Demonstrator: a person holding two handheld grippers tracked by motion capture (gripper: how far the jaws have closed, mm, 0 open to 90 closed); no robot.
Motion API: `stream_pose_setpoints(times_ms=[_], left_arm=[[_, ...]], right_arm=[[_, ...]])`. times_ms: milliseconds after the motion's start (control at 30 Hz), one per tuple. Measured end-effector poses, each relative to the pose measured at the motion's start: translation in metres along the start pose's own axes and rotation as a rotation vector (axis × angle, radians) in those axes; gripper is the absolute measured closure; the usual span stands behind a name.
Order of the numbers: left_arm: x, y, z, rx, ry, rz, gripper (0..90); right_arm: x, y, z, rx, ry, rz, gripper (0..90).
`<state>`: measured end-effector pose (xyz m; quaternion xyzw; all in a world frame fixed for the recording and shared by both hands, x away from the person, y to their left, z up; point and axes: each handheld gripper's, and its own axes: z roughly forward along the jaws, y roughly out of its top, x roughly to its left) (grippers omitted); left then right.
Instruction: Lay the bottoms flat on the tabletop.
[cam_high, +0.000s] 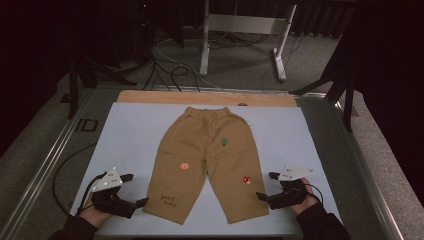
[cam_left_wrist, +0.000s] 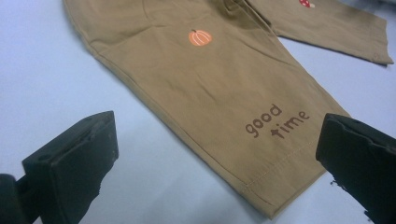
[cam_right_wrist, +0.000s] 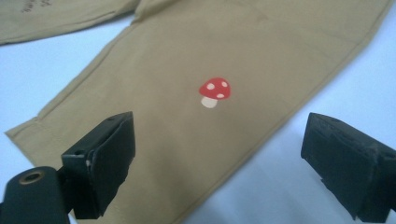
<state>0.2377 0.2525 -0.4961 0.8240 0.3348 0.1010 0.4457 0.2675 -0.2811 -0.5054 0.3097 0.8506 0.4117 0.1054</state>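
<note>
Tan trousers (cam_high: 207, 162) flat between left gripper (cam_high: 136, 189) and right gripper (cam_high: 265, 186) (jaws released, gripping nothing), hems just beside jaws.

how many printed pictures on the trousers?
3 on the flat tan cotton trousers: orange pumpkin on the left leg, green tree near the right hip, red mushroom on the right leg. The underside is hidden.

The tan trousers (cam_high: 207, 162) lie flat in the middle of the bench (cam_high: 130, 125), raising nothing a gripper would catch on. Left of the trousers, right of them and beyond their waistband, bare bench surface runs to the edges. Between the two legs a narrow wedge of bench lies open.
</note>
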Motion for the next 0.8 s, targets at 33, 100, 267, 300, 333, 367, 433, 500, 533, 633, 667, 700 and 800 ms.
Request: stream_pose_setpoints(times_ms=[33,100,267,300,333,367,433,500,533,633,667,700,800], left_arm=[[0.0002,0.0001,-0.0002,-0.003,0.001,0.001,0.2],[0.0005,0.0004,-0.0005,-0.007,0.0,-0.002,0.2],[-0.0004,0.0005,-0.0002,-0.008,0.0,-0.003,0.1],[-0.0005,0.0005,0.0,-0.008,0.0,-0.003,0.1],[-0.0005,0.0005,0.0001,-0.008,0.0,-0.003,0.2],[-0.0004,0.0004,0.0001,-0.006,-0.002,-0.002,0.2],[-0.0007,0.0003,0.0001,-0.004,0.002,0.0,0.2],[-0.0006,0.0001,0.0004,-0.001,0.0,-0.002,0.2],[-0.0005,-0.0001,0.0006,-0.001,-0.001,-0.003,0.2],[-0.0003,-0.0001,0.0013,-0.002,-0.001,-0.005,0.1],[-0.0003,0.0001,0.0014,-0.004,-0.003,-0.007,0.2],[-0.0003,0.0001,0.0015,-0.005,-0.003,-0.008,0.1],[-0.0002,-0.0002,0.0017,-0.004,-0.004,-0.008,0.2]], right_arm=[[0.0003,0.0001,0.0001,0.0,-0.004,-0.002,10.1],[-0.0002,-0.0003,-0.0001,-0.004,-0.001,-0.006,10.1],[-0.0005,-0.001,0.0007,0.001,-0.006,-0.005,10.1],[-0.0007,-0.001,0.0009,0.0,0.0,-0.002,10.1],[-0.0004,-0.0008,0.0011,0.004,-0.005,-0.005,10.2],[-0.0003,-0.0008,0.0013,0.008,-0.007,-0.005,10.2],[0.0002,-0.0008,0.0014,0.01,-0.009,-0.001,10.2],[-0.0003,-0.0009,0.0014,0.009,-0.011,-0.006,10.2],[-0.0005,-0.0009,0.0016,0.007,-0.008,-0.004,10.2],[-0.0001,-0.0009,0.0018,0.013,-0.007,0.002,10.2],[0.0001,-0.0009,0.002,0.013,-0.007,0.001,10.2],[0.0001,-0.0008,0.002,0.014,-0.006,0.001,10.2],[-0.0004,-0.001,0.0022,0.013,-0.005,0.003,10.2]])
